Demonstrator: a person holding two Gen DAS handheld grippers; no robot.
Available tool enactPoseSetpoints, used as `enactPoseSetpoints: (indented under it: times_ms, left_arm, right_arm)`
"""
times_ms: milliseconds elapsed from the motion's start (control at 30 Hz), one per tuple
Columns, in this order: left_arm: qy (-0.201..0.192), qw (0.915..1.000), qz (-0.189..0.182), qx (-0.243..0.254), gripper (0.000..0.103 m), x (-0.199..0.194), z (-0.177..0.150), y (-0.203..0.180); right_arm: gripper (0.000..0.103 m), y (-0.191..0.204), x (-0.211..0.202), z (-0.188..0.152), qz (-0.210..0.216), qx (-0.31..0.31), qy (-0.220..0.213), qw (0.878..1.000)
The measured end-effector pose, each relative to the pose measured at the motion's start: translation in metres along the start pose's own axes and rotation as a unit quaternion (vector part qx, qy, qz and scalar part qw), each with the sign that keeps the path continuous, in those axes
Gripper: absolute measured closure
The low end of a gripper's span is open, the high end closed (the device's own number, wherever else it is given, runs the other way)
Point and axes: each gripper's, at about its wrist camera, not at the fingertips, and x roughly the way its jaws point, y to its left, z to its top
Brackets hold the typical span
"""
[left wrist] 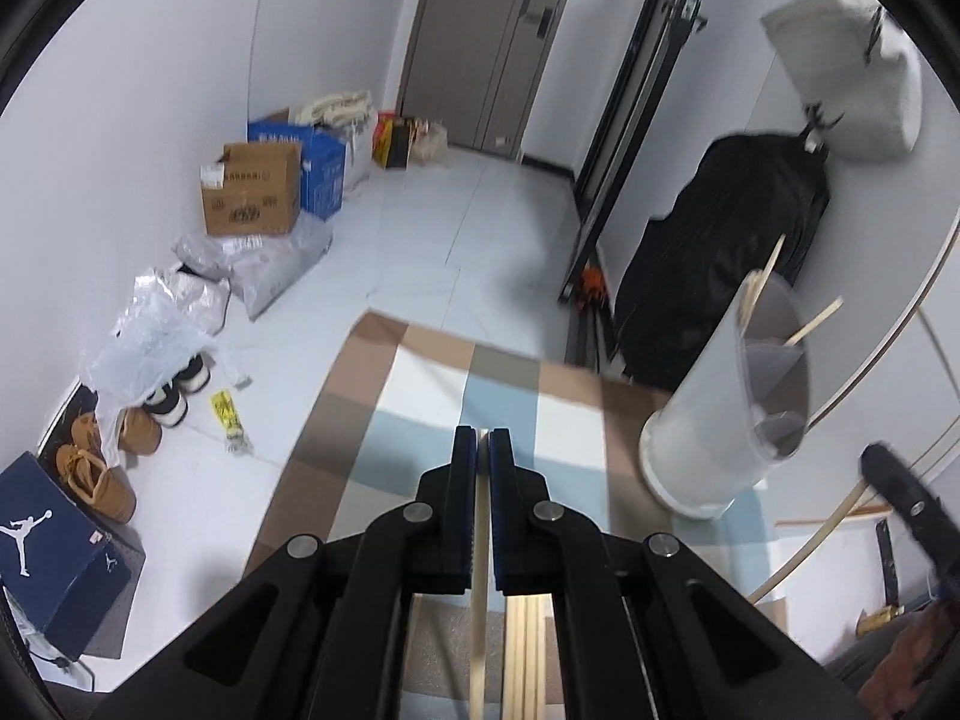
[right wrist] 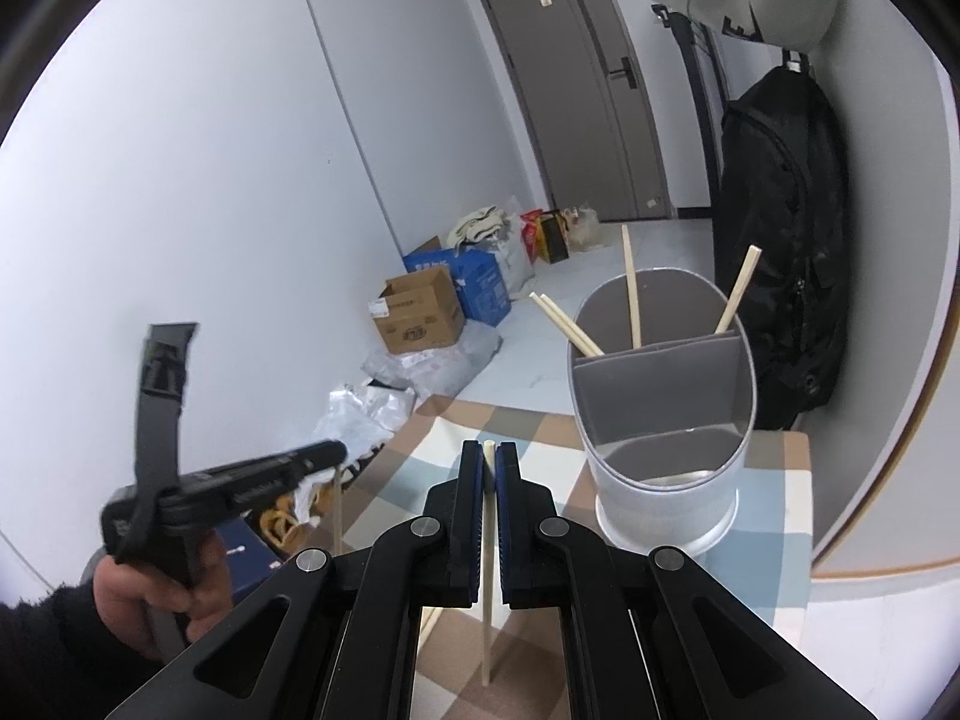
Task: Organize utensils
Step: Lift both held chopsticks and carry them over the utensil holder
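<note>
Logged: right hand-held gripper [right wrist: 489,459] closed on one chopstick [right wrist: 487,570], left hand-held gripper [left wrist: 483,450] closed on another chopstick [left wrist: 478,600]; divided utensil holder [right wrist: 663,420] at two o'clock on table [right wrist: 540,456]; risk judged: long chopstick pivoting, striking rim, tipping holder.

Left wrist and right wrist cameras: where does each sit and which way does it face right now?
Left wrist: rides behind the left tongs, shut on a pale wooden chopstick, looking across the checked tablecloth; the right tongs' dark tip shows at the right edge.
Right wrist: rides behind the right tongs, shut on another wooden chopstick, facing the grey door; the left hand holding the left tongs shows low on the left.
Shared: the grey oval divided utensil holder, cardboard boxes, black coat.
</note>
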Motion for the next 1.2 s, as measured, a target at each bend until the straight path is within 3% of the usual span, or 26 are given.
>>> enactPoseSetpoints:
  times_ms: [400, 567, 900, 1200]
  left_arm:
    - [-0.046, 0.9982, -0.028, 0.027, 0.103, -0.033, 0.011, -0.025]
    - [-0.06, 0.9978, -0.015, 0.026, 0.103, -0.05, 0.022, -0.035]
    - [-0.09, 0.993, -0.059, 0.049, 0.103, -0.076, 0.062, -0.078]
    - [-0.112, 0.9865, -0.101, 0.063, 0.103, -0.084, 0.103, -0.12]
  right_arm:
    - [0.1, 0.008, -0.021, 0.011, -0.006, -0.008, -0.026, 1.0]
    - [0.1, 0.0, -0.035, 0.025, -0.005, 0.006, -0.041, 0.999]
    - [0.1, -0.016, -0.073, 0.079, -0.017, -0.002, -0.082, 0.996]
    - [0.1, -0.031, -0.082, 0.128, -0.035, -0.01, -0.1, 0.994]
